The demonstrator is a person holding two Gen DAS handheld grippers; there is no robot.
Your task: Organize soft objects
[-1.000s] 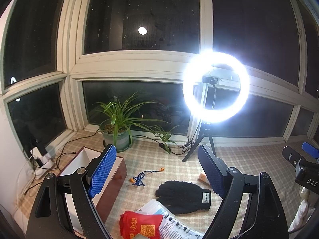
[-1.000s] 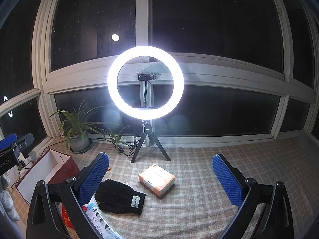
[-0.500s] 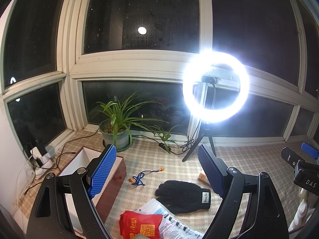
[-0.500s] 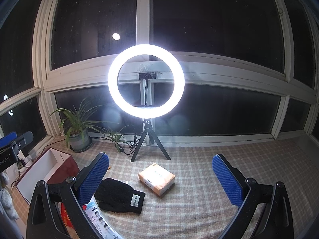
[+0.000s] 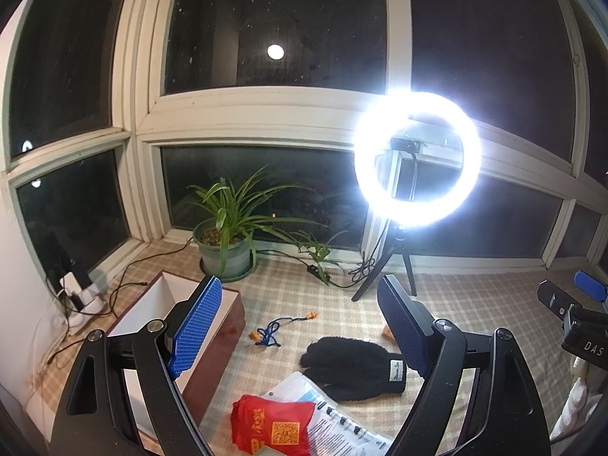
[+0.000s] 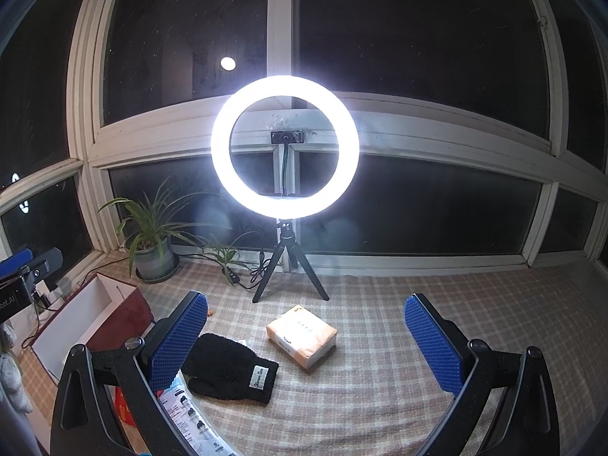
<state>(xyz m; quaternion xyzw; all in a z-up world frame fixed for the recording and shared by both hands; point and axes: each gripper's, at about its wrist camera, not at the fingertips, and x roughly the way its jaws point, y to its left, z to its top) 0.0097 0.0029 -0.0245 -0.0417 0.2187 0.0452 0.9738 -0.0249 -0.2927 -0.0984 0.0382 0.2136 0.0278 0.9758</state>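
While both the left gripper [image 5: 296,328] and the right gripper [image 6: 306,342] hang spread wide and empty above the checked cloth [image 6: 380,380], a fuzzy black glove [image 6: 228,368] lies flat on it, cuff and white label toward the right, fingers toward the open red box [image 6: 95,319]. Just right of the glove sits a soft orange tissue pack [image 6: 302,336]; printed sheets [image 5: 334,414] and a red pouch [image 5: 271,423] crowd its near side, and a blue cord [image 5: 271,332] lies beyond it.
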